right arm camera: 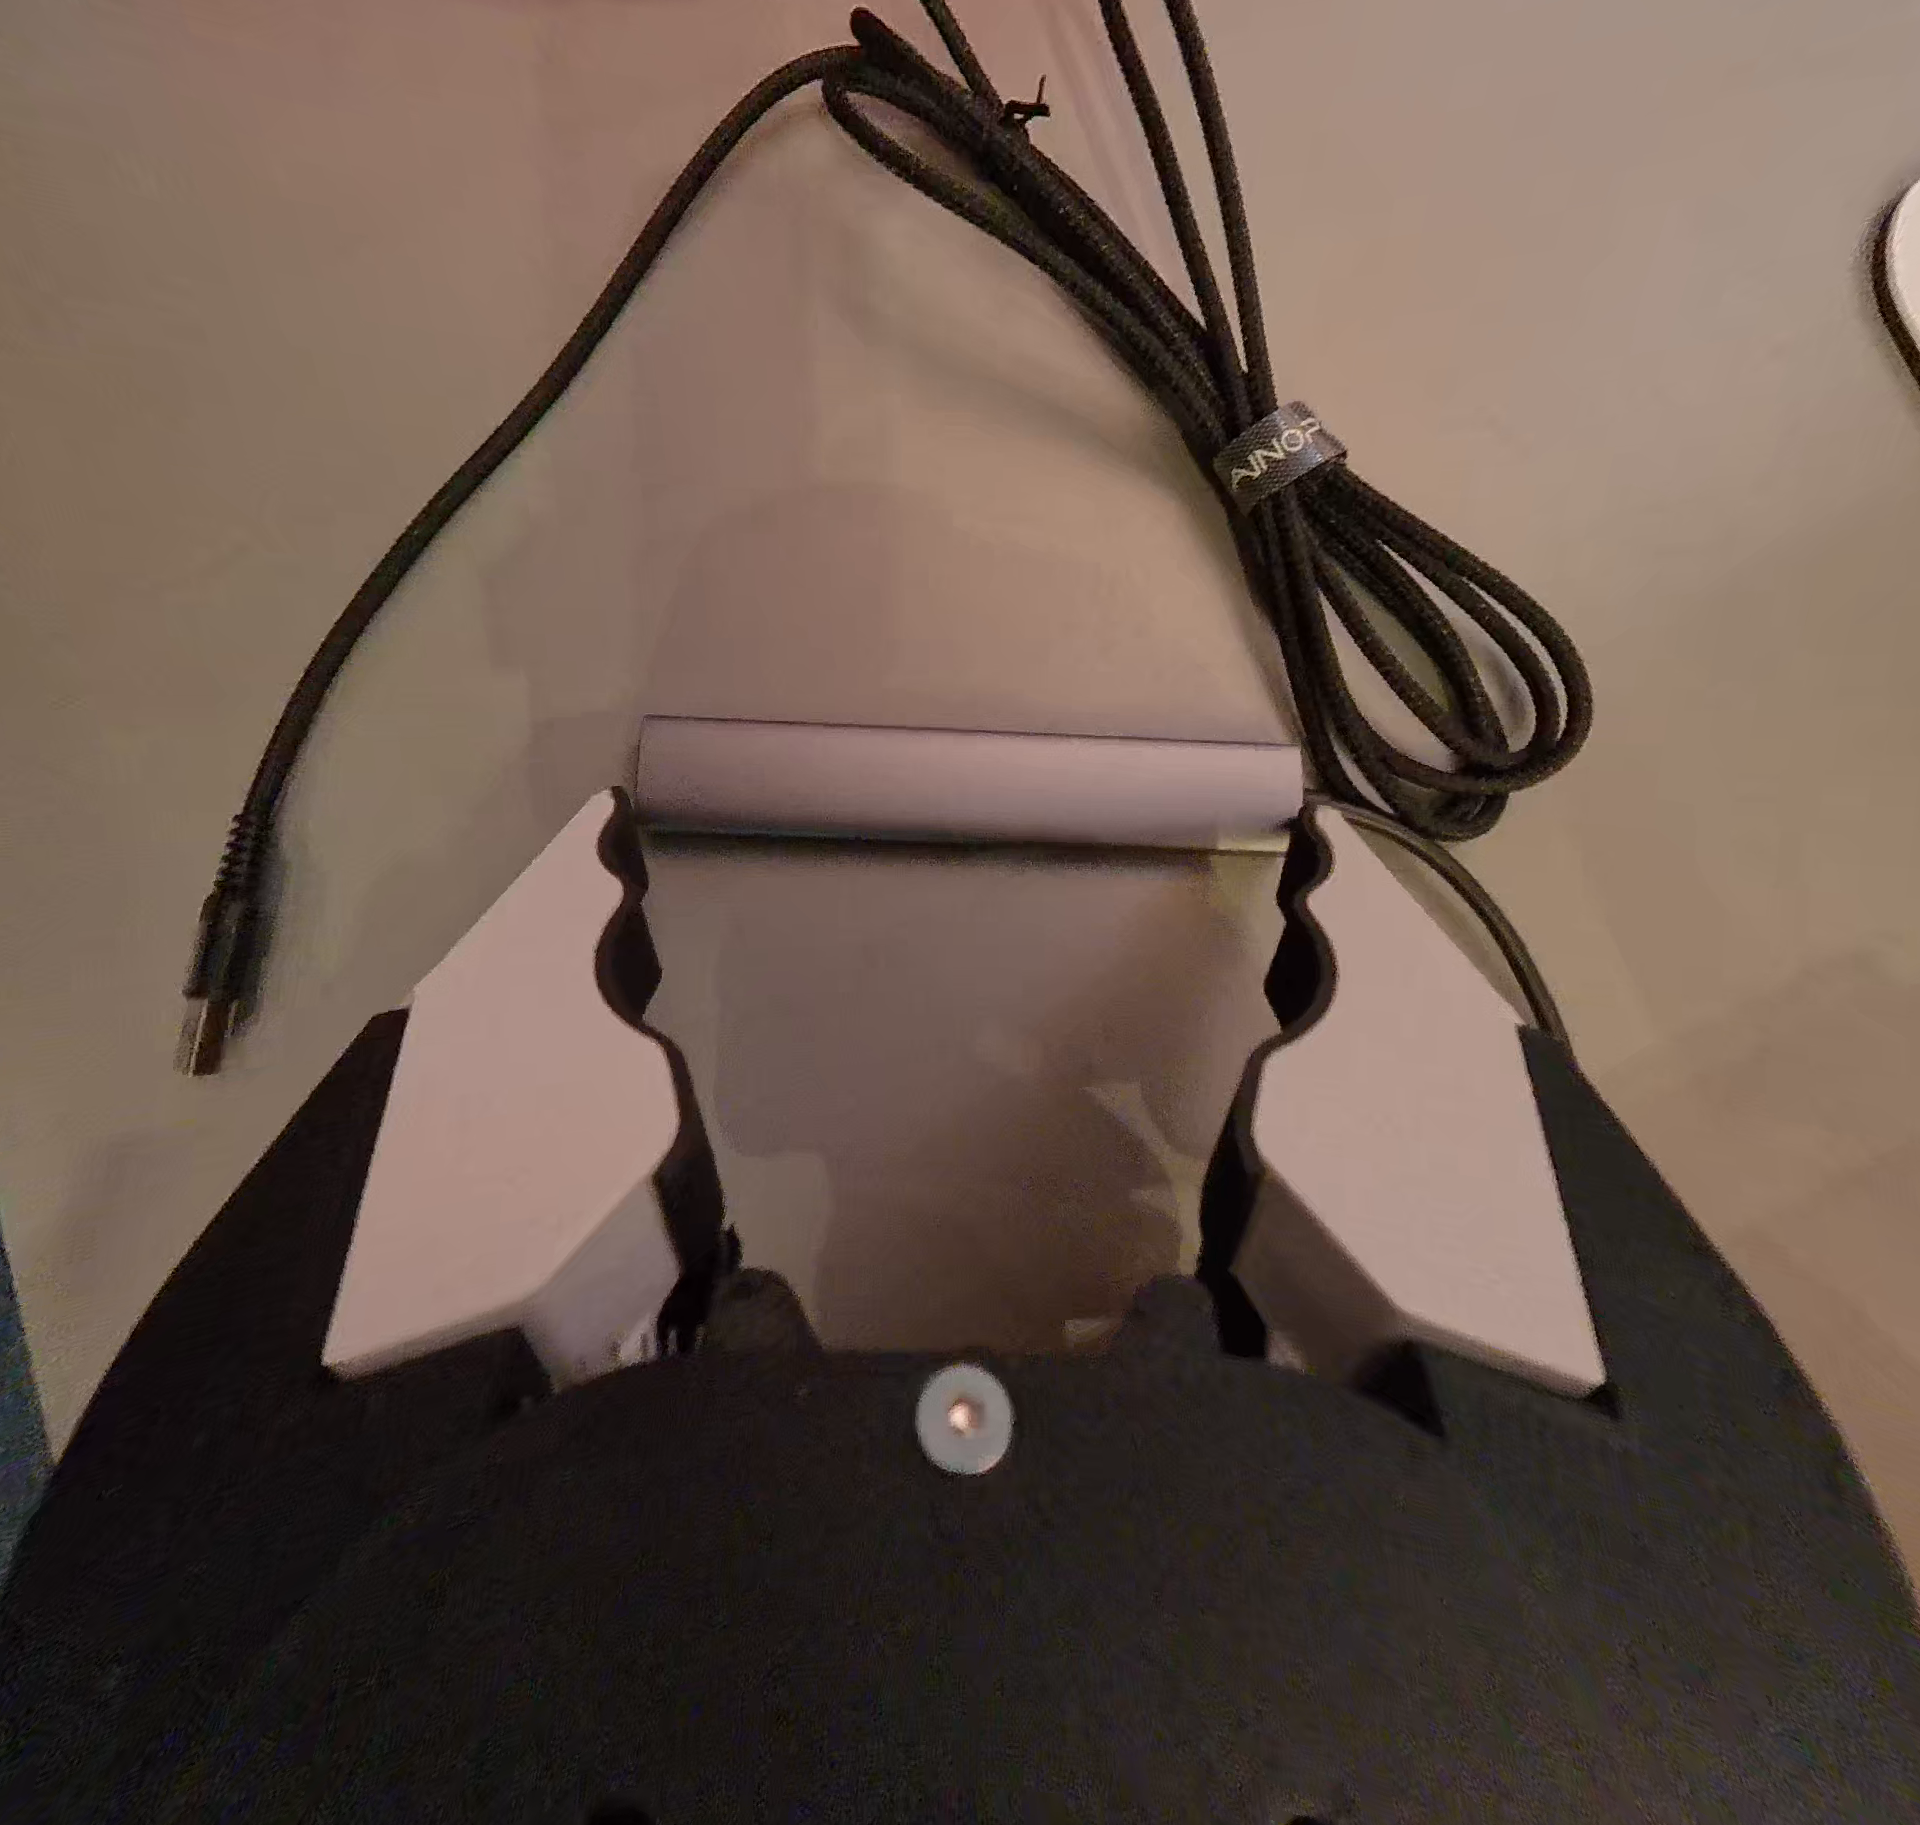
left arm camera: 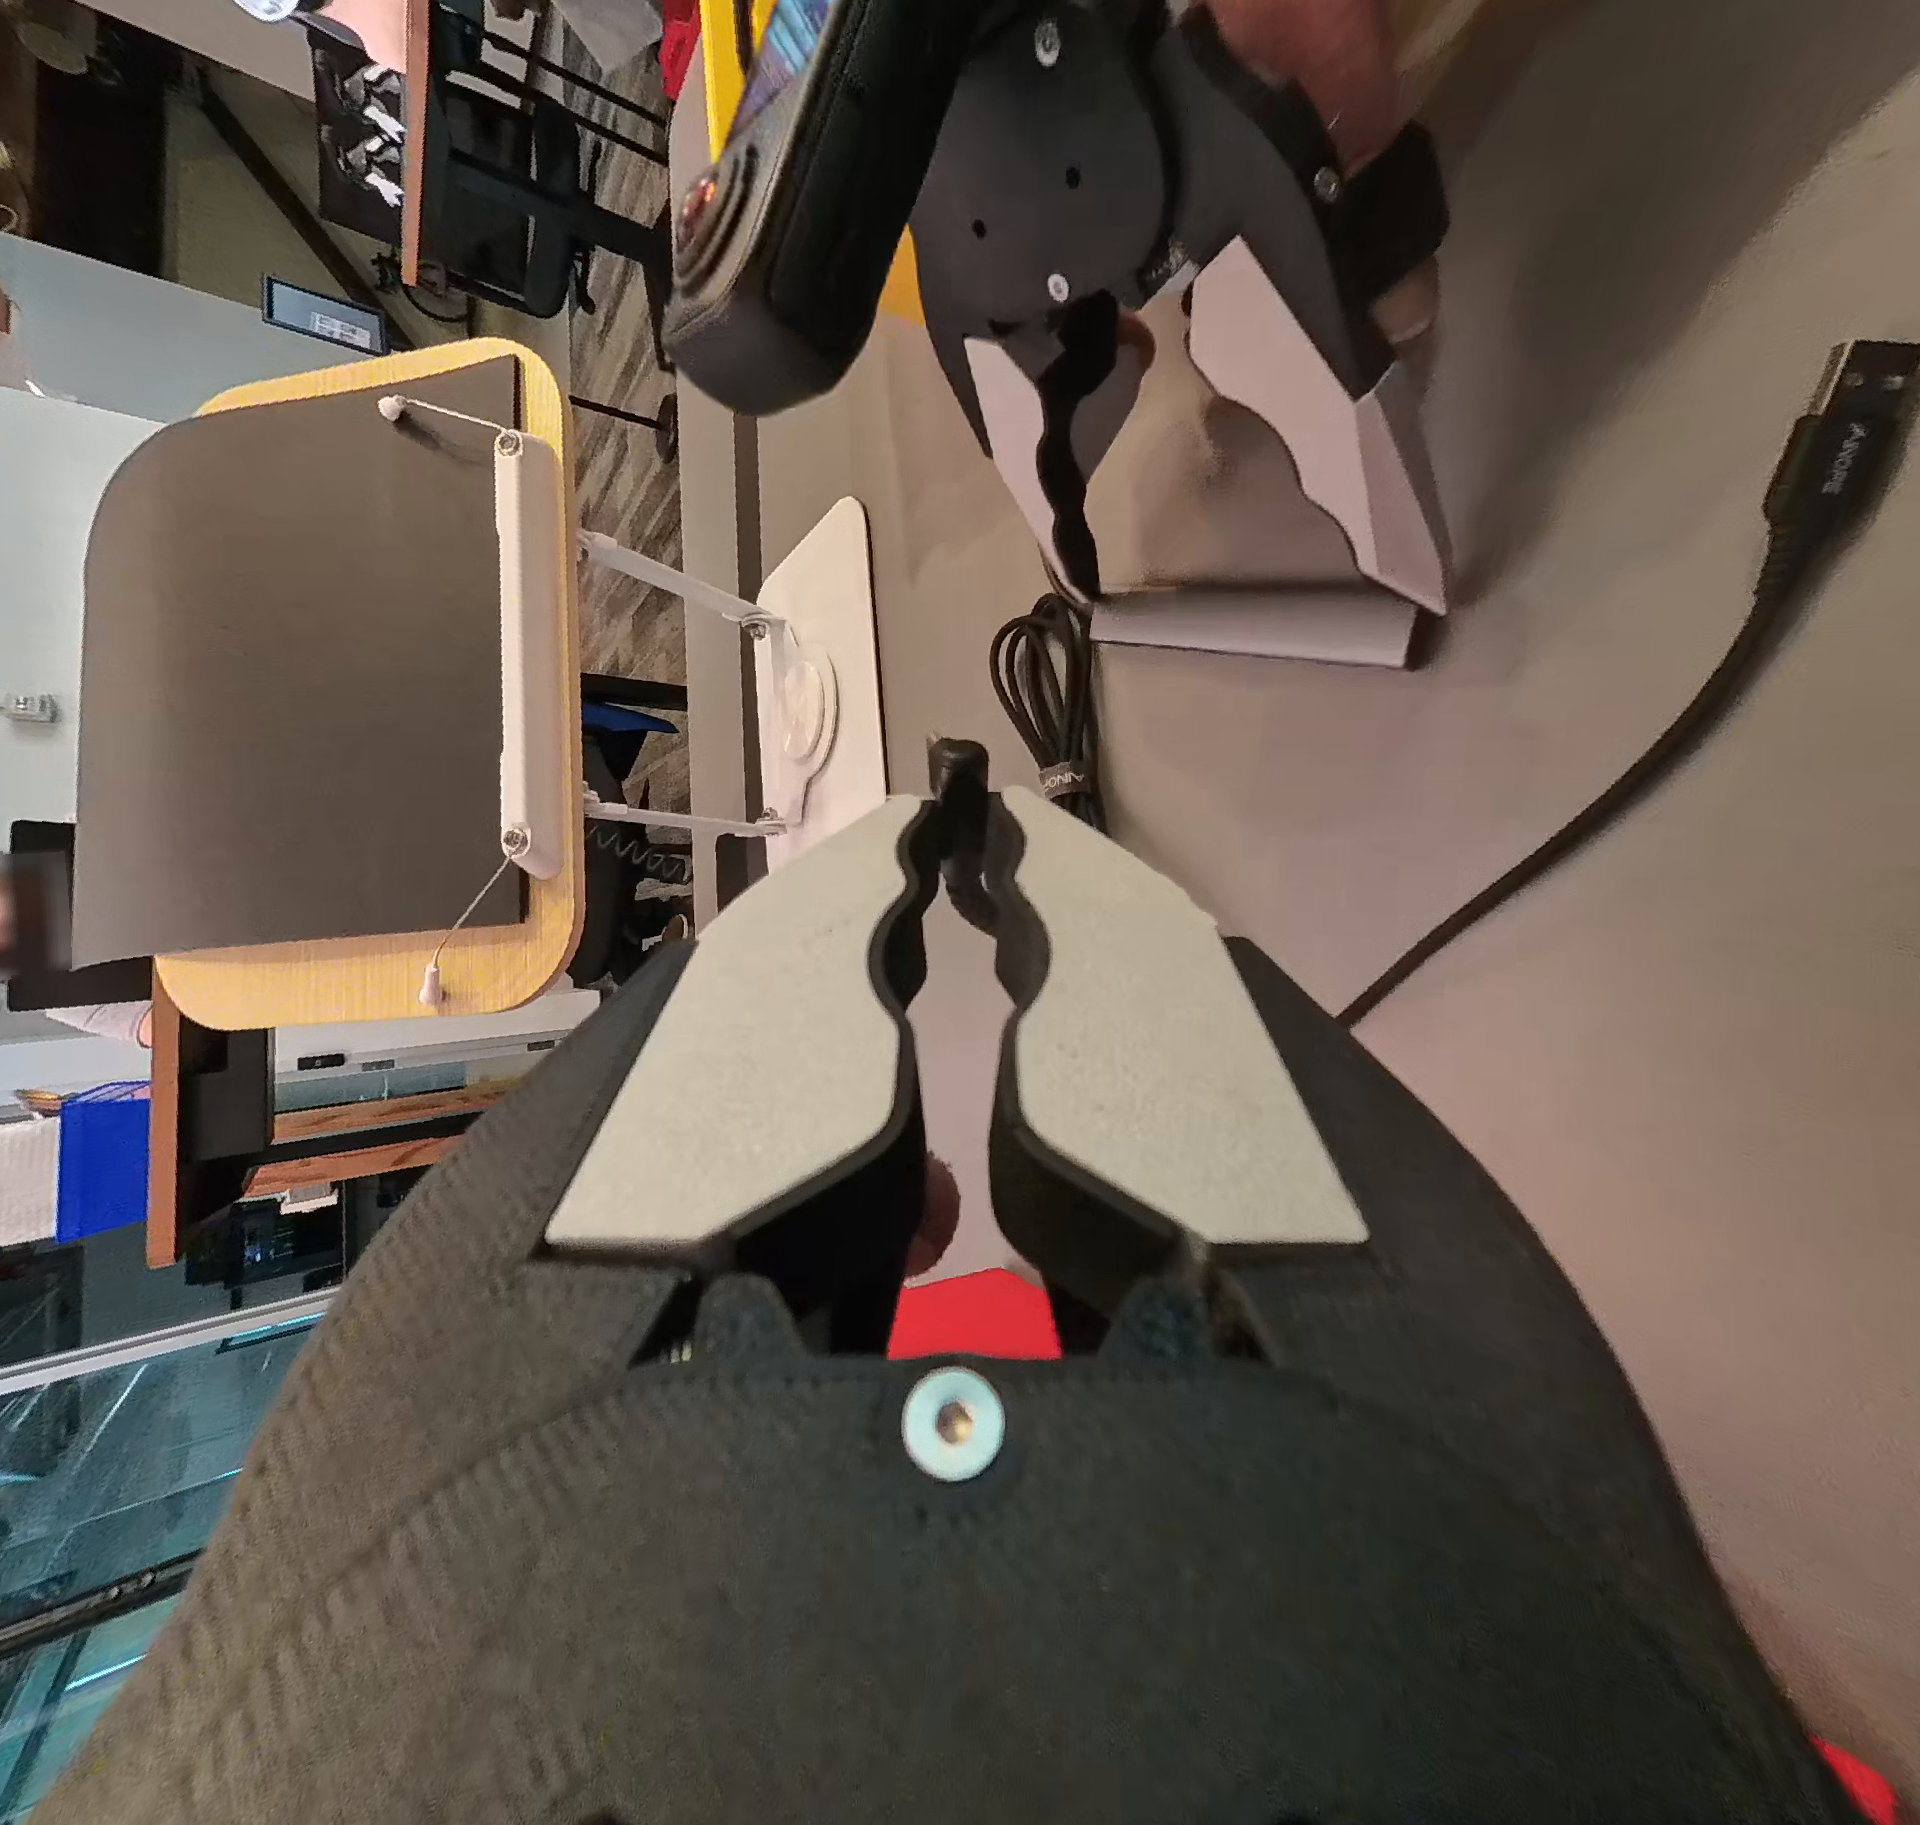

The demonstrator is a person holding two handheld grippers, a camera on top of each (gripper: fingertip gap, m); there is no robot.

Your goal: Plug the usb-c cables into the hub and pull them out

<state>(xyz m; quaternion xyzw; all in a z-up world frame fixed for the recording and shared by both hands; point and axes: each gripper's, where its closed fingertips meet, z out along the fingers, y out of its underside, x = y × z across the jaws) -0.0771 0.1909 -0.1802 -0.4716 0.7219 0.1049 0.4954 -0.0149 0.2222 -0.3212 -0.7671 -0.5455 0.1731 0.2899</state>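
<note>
Ahead of the right tongs [right arm camera: 956, 840], the hub [right arm camera: 966, 773] fills the gap between the fingers. Beyond it at 12 o'clock the desk [right arm camera: 416, 269] lies bare; a bundled cable [right arm camera: 1340, 528] blocks 1 o'clock, its plug [right arm camera: 213, 1006] 9 o'clock.

The flat grey rectangular hub [right arm camera: 966, 776] is being held crosswise between the fingers of the right gripper [right arm camera: 961, 830], on the grey tabletop [right arm camera: 416, 321]. Behind it and to its right, the bundled black braided cable [right arm camera: 1288, 445] is lying on the tabletop. To the hub's left, that cable's free plug end [right arm camera: 213, 1017] is resting, apart from the hub.

In the left wrist view, a small black cable plug [left arm camera: 961, 809] is being pinched at the tips of the left gripper [left arm camera: 961, 814], near the hub.
</note>
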